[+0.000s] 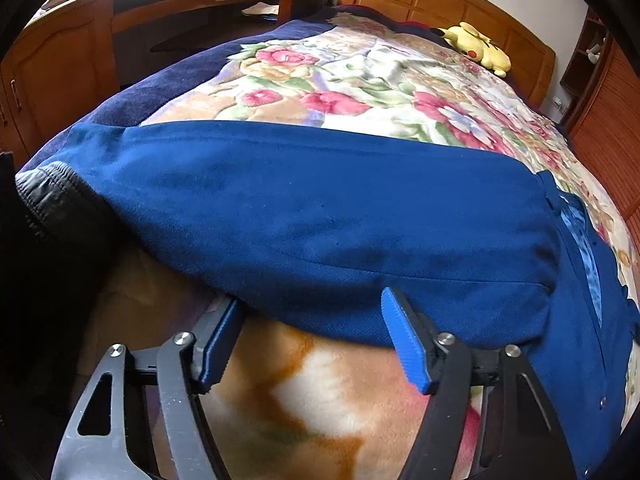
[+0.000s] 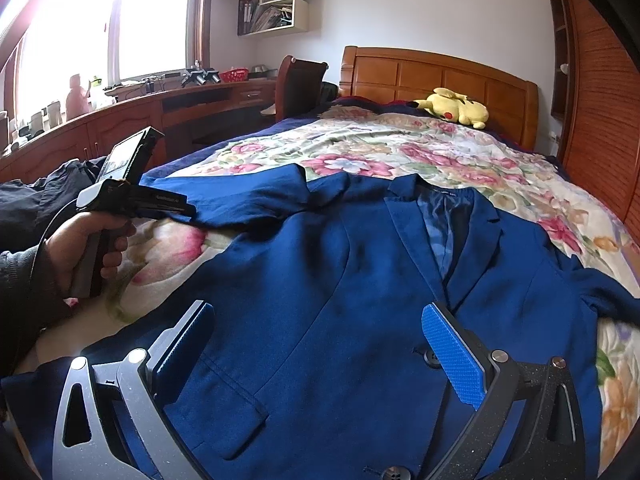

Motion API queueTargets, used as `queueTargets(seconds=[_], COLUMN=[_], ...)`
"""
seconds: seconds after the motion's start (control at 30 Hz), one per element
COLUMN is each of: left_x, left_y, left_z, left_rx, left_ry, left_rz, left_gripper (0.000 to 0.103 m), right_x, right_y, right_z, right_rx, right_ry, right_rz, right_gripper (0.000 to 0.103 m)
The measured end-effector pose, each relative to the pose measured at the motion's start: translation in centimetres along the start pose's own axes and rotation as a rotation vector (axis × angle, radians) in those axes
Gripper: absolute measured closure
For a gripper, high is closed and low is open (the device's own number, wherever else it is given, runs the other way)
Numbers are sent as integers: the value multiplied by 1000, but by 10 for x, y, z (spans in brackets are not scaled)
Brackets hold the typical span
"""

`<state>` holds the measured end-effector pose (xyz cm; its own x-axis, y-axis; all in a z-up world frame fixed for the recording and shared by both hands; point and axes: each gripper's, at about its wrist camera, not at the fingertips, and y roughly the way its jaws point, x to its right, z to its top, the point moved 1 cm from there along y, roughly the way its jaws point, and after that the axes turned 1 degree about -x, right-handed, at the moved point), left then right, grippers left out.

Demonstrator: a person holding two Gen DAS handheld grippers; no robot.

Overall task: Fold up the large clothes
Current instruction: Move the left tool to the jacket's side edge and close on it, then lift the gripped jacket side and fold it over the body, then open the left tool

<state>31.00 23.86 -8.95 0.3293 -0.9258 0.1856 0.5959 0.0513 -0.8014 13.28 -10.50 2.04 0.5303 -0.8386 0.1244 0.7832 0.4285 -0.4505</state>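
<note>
Blue-padded left gripper (image 1: 316,336) gapes open at the sleeve (image 1: 320,216) edge of a soft blue suit jacket (image 2: 360,280) spread mid-frame on the floral bed blanket (image 2: 400,148); right gripper (image 2: 320,360) hovers open. Limp, light, slightly slippery cloth: pinch the sleeve's hem.

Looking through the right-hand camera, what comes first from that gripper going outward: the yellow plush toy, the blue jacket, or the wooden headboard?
From the right gripper:
1. Blue jacket: directly beneath the fingers, spread on the bed.
2. Yellow plush toy: far end of the bed, slightly right.
3. Wooden headboard: just behind the toy, against the wall.
</note>
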Motion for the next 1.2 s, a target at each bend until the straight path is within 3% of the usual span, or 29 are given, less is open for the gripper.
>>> queueTargets(seconds=[0.17, 0.3, 0.37, 0.53, 0.7, 0.87, 0.97, 1.03, 1.1, 1.13, 1.2], left_x=[4, 10, 17, 32, 59, 98, 100, 92, 83, 77, 65], left_y=[3, 3, -2, -30, -64, -93, -97, -91, -82, -76, -64], left_z=[4, 7, 8, 4, -2, -4, -2, 0, -1, -3, -5], left_rx=[1, 2, 14, 68, 122, 166, 159, 126, 95, 83, 53], left_ry=[36, 77, 106, 148, 212, 305, 277, 235, 212, 197, 167], left_rz=[4, 6, 19, 27, -24, -42, -68, -44, -37, -31, -14], left_gripper=[53, 88, 95, 99, 103, 103, 103, 97, 66, 60, 36], right_x=[0, 1, 3, 11, 26, 42, 48, 47, 46, 45, 44], right_y=[-3, -3, -5, -14, -27, -46, -48, -51, -53, -53, -56], right_z=[-1, -1, -2, -2, -5, -19, -26, -28, -30, -30, -27], right_rx=[4, 2, 3, 11, 31, 50, 45, 44, 46, 47, 48], right_ry=[-6, 1, 11, 52, 76, 96, 95, 87, 85, 86, 86], right_rz=[-3, -1, 14, 49, 13, -52, -88, -105, -111, -109, -107], right_gripper=[0, 0, 0, 0, 0, 0, 0, 0, 0, 0, 0])
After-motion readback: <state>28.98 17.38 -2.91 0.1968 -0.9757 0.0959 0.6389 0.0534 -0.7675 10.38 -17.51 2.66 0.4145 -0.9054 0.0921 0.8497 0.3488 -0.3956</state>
